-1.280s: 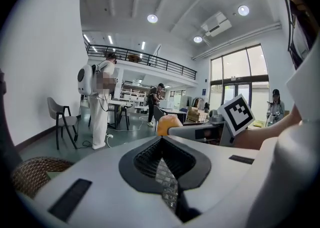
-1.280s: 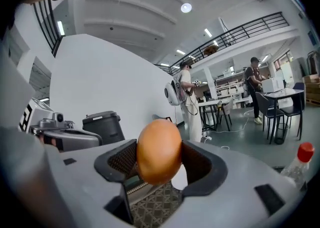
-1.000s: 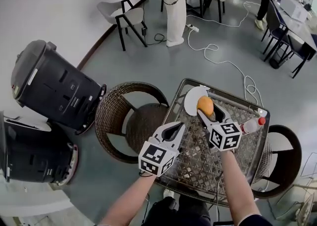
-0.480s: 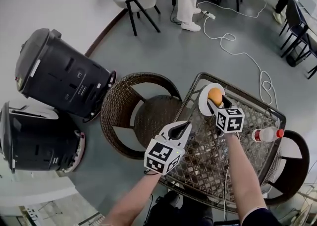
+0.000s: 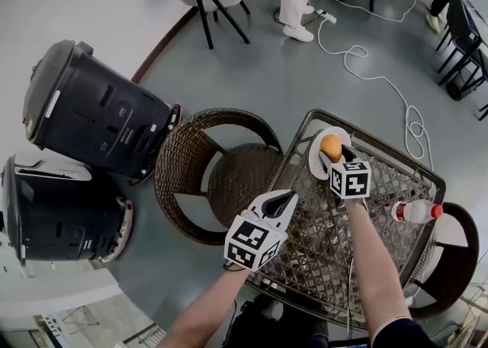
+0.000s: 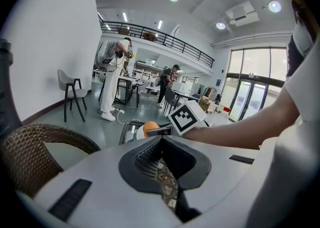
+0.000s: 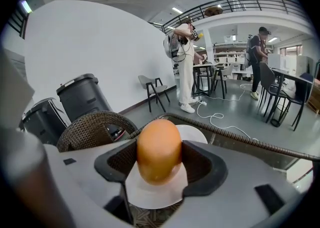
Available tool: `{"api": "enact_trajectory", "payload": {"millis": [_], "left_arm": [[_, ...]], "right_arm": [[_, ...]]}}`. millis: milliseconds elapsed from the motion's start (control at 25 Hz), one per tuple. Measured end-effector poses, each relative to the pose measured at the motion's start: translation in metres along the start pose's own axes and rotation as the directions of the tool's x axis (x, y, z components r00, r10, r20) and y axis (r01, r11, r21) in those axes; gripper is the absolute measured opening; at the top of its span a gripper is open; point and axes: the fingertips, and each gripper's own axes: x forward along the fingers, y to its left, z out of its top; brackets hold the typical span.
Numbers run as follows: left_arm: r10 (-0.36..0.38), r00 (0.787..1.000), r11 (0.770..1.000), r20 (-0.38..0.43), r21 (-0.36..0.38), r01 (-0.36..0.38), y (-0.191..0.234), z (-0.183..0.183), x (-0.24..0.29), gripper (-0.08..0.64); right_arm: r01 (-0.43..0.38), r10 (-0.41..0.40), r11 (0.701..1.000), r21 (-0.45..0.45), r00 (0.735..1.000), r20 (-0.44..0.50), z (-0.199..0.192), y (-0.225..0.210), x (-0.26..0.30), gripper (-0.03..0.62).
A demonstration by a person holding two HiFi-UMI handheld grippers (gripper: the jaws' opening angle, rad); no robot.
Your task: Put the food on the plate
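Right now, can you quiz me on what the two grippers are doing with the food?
1. True or false: the left gripper holds something in its jaws.
2. What does the right gripper grip? A) the orange food piece B) a spoon C) nothing
3. Fill in: the food hangs over the white ____, on the wicker table.
Key: 1 false; 2 A; 3 plate.
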Motion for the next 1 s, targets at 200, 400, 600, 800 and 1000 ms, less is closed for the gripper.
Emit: {"api": "enact_trajectory", "payload": {"millis": [200,400,600,800,1000], "left_arm": [[-0.001,1.0,1.0,0.004,-0.008,0.001,0.002,0.004,0.001,0.008],[-0.004,1.0,1.0,-0.002,-0.009,0.004,-0.002,0.005,0.004,0.008],[-0.008,1.0,1.0,-0.007,-0.012,0.008,-0.003,0.003,0.006,0.008],[-0.015,1.0,1.0,-0.004,-0.008,0.015,-0.01,0.008,0.009,0.008],[-0.02,1.0,1.0,0.001,0.006,0.02,-0.018,0.012,0.008,0.008]], "right_arm": [[0.003,-0.003,1.0,-0.006,1.0,-0.008,0.003,0.002,0.003,0.29],[0.016,-0.017,0.999,-0.03,0.999,-0.03,-0.001,-0.003,0.004,0.29],[0.024,-0.026,0.999,-0.039,0.999,-0.034,-0.004,-0.007,0.0,0.291],[0.023,-0.024,0.999,-0.042,0.999,-0.026,-0.004,-0.008,-0.011,0.291],[0.016,-0.015,0.999,-0.046,1.0,0.017,0.002,-0.003,-0.035,0.291]]}}
